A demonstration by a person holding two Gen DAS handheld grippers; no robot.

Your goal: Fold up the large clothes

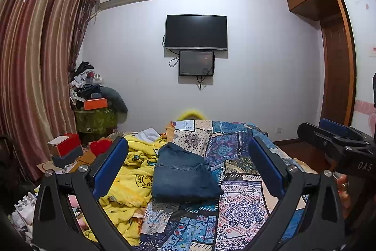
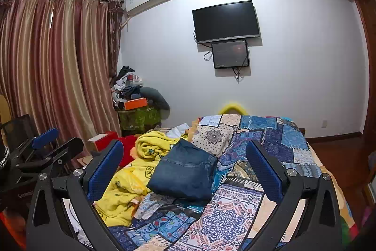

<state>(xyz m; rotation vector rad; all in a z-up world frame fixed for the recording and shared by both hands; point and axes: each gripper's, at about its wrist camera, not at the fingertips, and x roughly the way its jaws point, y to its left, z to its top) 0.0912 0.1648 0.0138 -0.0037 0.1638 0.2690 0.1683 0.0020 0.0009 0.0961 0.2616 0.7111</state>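
Fingers (image 2: 264, 166) on both grippers are standing apart, empty; you are facing folded jeans (image 2: 185, 172), heavy, soft: take thick edges.

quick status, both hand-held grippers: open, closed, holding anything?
Left hand-held gripper: open, holding nothing.
Right hand-held gripper: open wide, holding nothing; the folded blue denim jeans lie on the bed beyond it.

Even cool indoor light, sharp centre, fisheye-bent edges, dark corners
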